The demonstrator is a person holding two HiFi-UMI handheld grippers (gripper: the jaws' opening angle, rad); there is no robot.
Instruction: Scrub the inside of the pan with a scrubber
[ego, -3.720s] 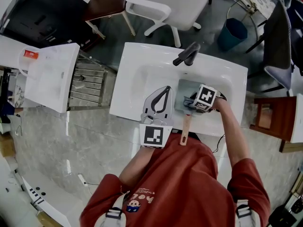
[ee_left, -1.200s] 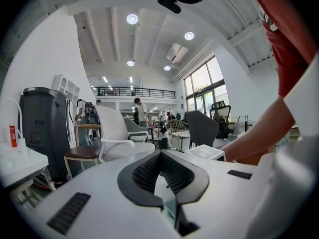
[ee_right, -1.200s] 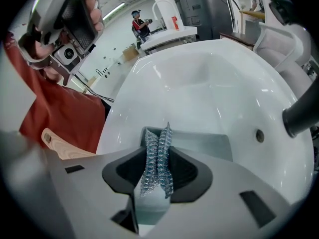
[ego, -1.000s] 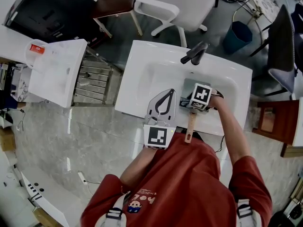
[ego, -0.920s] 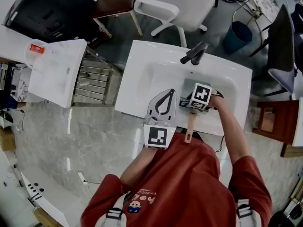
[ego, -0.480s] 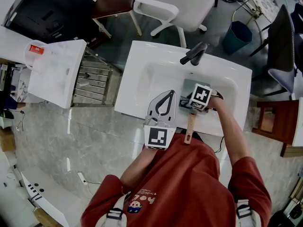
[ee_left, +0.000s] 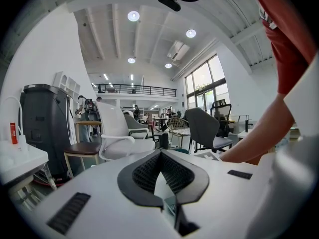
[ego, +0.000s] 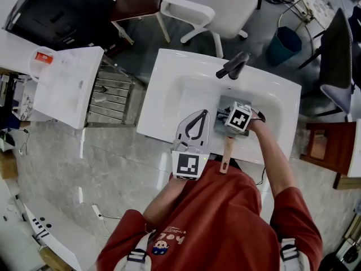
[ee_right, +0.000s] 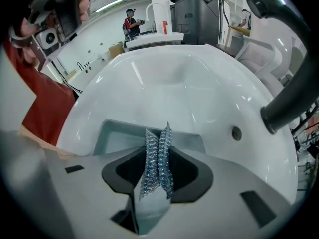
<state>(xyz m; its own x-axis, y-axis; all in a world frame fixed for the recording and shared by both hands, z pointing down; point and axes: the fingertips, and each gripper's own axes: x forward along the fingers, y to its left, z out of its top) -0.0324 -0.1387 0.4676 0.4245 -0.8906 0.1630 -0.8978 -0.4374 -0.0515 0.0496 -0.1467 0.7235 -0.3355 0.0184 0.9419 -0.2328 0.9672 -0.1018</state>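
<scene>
A square grey pan [ego: 224,104] lies in the white sink [ego: 169,89], its wooden handle [ego: 224,156] reaching over the front rim toward the person. My right gripper [ego: 225,117] is down inside the pan, shut on a blue-silver mesh scrubber [ee_right: 157,163], which stands pinched between its fingertips [ee_right: 158,133]. The pan's grey rim [ee_right: 117,133] shows just beyond the jaws. My left gripper [ego: 198,107] hovers at the sink's front edge, left of the pan, shut with nothing in it; in the left gripper view its tips [ee_left: 160,153] meet and point out at the room.
A dark faucet [ego: 232,66] stands at the back of the sink, close over the pan; it also looms at the right as the faucet [ee_right: 291,78]. An overflow hole [ee_right: 236,132] marks the basin wall. A white chair [ego: 208,4] stands behind the sink, a second white counter [ego: 62,86] to the left.
The right gripper has shifted slightly toward the person and tilted inside the pan with the scrubber. The left gripper has stayed where it was.
</scene>
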